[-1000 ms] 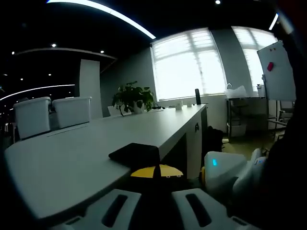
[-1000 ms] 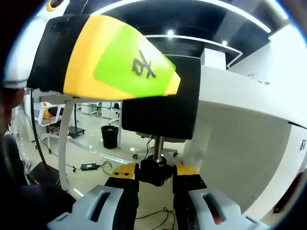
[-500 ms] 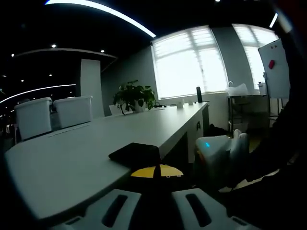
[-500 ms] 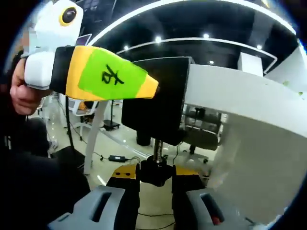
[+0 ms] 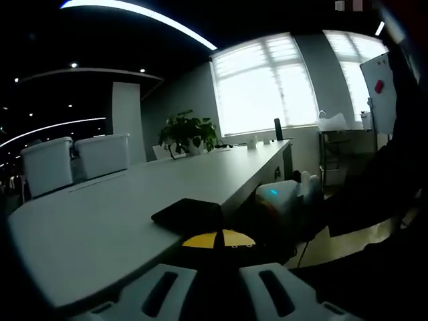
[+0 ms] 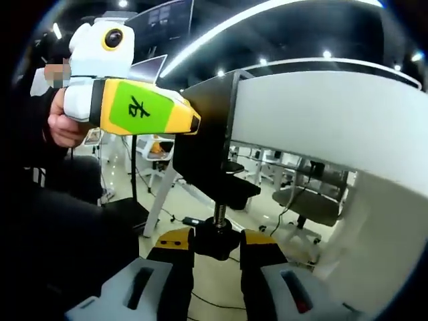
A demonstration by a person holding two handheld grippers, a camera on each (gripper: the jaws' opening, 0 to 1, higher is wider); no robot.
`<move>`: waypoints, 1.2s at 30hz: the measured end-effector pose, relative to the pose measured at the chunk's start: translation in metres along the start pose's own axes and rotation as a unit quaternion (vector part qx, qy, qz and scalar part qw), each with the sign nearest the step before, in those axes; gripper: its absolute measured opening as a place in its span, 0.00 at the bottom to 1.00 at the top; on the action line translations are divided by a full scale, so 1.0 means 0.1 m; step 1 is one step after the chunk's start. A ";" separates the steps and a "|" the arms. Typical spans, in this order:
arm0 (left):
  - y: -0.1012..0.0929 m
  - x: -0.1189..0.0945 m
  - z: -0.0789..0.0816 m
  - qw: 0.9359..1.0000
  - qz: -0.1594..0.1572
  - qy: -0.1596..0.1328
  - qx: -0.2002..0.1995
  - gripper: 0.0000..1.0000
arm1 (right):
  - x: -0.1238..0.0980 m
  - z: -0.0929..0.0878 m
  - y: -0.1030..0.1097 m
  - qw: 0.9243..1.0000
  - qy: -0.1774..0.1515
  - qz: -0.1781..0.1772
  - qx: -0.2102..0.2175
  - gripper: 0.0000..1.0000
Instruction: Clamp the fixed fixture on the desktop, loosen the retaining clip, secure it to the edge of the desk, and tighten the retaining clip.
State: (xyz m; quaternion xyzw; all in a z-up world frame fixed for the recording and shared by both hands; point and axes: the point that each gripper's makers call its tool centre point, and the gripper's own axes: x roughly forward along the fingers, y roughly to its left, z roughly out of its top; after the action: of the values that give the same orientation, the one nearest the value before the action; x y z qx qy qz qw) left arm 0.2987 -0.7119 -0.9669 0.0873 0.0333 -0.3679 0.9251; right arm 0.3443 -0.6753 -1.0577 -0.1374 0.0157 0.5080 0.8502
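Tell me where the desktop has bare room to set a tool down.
Most of the desktop is bare: the stretch between the black clamp plate and the white chairs, and onward toward the potted plant. The near edge around the clamp is crowded.

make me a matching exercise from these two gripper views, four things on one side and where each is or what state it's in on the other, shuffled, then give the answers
Things:
1. black clamp fixture
2. screw knob
3. left gripper
4. potted plant

Places or states:
A. far down the desk, near the windows
B. pinched between the right gripper jaws
C. hooked over the desk edge
D. yellow with a green label, held against the fixture's side

Pairs: 1-C, 2-B, 3-D, 4-A
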 end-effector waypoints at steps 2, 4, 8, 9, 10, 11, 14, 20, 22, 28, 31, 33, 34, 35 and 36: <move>0.00 0.00 0.00 1.000 0.001 0.001 0.001 0.01 | -0.01 0.00 0.00 1.000 0.007 -0.015 -0.001 0.24; 0.00 0.00 0.00 1.000 0.001 0.000 0.000 0.01 | -0.02 -0.02 0.00 0.999 0.027 -0.033 -0.022 0.25; 0.00 0.00 0.00 1.000 0.000 0.001 -0.003 0.01 | 0.01 -0.10 0.00 0.996 0.060 -0.050 -0.043 0.23; 0.00 0.00 0.00 1.000 0.000 0.001 -0.003 0.01 | 0.01 -0.12 -0.01 0.996 0.059 -0.056 -0.045 0.23; 0.00 0.00 0.00 1.000 -0.001 0.000 -0.004 0.01 | -0.03 -0.11 0.02 0.996 0.059 -0.059 -0.044 0.23; 0.01 0.00 0.00 1.000 -0.001 0.000 -0.005 0.01 | -0.06 -0.11 0.03 0.996 0.060 -0.062 -0.039 0.23; 0.01 0.00 0.01 1.000 -0.008 -0.003 -0.013 0.01 | -0.15 -0.26 0.05 0.992 0.097 -0.073 0.027 0.29; 0.01 0.01 0.02 1.000 -0.013 -0.004 -0.014 0.01 | -0.25 -0.18 0.02 0.984 0.079 -0.136 0.084 0.50; 0.00 0.02 0.02 1.000 -0.015 -0.005 -0.014 0.01 | -0.30 -0.12 0.00 0.981 0.073 -0.165 0.078 0.48; -0.01 0.05 0.02 1.000 -0.018 -0.009 -0.018 0.01 | -0.18 -0.09 -0.01 0.969 0.078 -0.227 0.064 0.73; -0.01 0.06 0.02 1.000 -0.020 -0.010 -0.018 0.01 | -0.13 -0.06 -0.06 0.963 0.067 -0.254 0.058 0.63; -0.01 0.06 0.02 1.000 -0.020 -0.010 -0.018 0.01 | -0.12 -0.04 -0.09 0.960 0.061 -0.265 0.073 0.56; -0.01 0.06 0.02 1.000 -0.021 -0.011 -0.018 0.01 | -0.12 -0.04 -0.11 0.958 0.059 -0.270 0.075 0.58; -0.01 0.06 0.02 1.000 -0.020 -0.012 -0.018 0.01 | -0.12 -0.04 -0.14 0.955 0.060 -0.278 0.077 0.59; -0.01 0.06 0.02 1.000 -0.020 -0.012 -0.018 0.01 | -0.12 -0.05 -0.16 0.954 0.059 -0.282 0.081 0.57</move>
State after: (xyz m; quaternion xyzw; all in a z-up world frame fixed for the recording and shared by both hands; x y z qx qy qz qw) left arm 0.3024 -0.7170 -0.9660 0.0653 0.0305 -0.3872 0.9192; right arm 0.3530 -0.6935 -1.0569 -0.0969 0.0676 0.2357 0.9646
